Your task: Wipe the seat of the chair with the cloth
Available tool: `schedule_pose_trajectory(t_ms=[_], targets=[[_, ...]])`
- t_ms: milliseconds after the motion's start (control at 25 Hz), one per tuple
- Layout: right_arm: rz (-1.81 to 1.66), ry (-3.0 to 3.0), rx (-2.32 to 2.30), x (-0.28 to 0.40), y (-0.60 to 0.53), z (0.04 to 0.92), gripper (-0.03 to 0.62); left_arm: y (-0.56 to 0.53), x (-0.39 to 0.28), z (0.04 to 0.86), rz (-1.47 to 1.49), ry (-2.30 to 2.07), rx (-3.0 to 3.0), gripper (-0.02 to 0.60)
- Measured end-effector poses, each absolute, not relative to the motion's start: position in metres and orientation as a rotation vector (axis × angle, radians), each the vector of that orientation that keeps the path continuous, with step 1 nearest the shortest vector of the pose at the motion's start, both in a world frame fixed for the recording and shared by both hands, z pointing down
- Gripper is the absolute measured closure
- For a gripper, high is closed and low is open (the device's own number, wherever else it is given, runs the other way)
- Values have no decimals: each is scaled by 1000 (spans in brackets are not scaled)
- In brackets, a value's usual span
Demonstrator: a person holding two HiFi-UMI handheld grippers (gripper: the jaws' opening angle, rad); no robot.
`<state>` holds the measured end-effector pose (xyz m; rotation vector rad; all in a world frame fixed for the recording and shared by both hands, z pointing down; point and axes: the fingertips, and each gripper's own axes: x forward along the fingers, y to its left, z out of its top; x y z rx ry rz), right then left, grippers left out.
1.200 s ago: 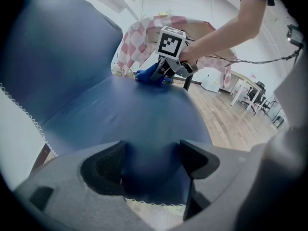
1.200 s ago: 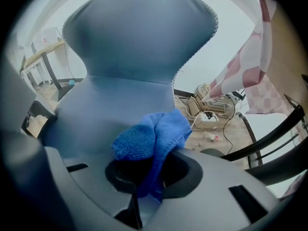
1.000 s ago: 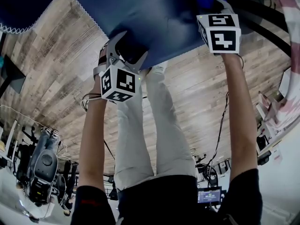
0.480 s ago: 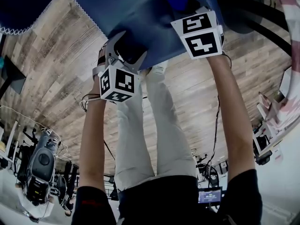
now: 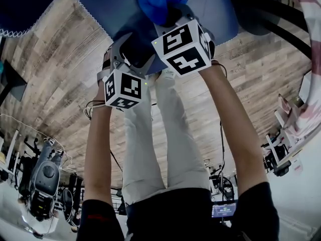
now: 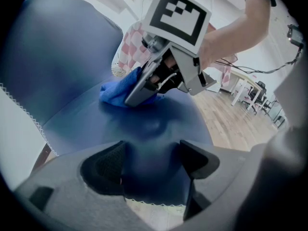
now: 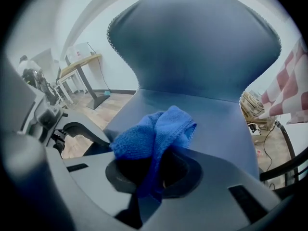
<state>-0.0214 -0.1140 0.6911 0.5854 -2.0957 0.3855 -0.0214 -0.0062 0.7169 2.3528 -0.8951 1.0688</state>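
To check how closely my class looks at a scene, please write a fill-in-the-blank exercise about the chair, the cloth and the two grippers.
The right gripper grips a ____ cloth.
The cloth lies on the ____ of the chair.
The left gripper, fingers apart, is at the ____ edge of the seat.
Missing words: blue; seat; front.

We see the bright blue cloth (image 7: 153, 131) bunched into a wad, lying on the smooth dark blue chair seat (image 7: 211, 114). In the right gripper view it sits at the seat's 7 o'clock.
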Motion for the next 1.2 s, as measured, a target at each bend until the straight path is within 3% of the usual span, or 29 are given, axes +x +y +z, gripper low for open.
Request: schedule_pose_trajectory(t_ms=[640,1200], targets=[[384,-2164,371,-55,-66,692,534,-9,-23,717,1065,-901,2347,230],[80,-2090,355,-37,-62,696,534,-7,-21,715,1053,-902,2347,230]])
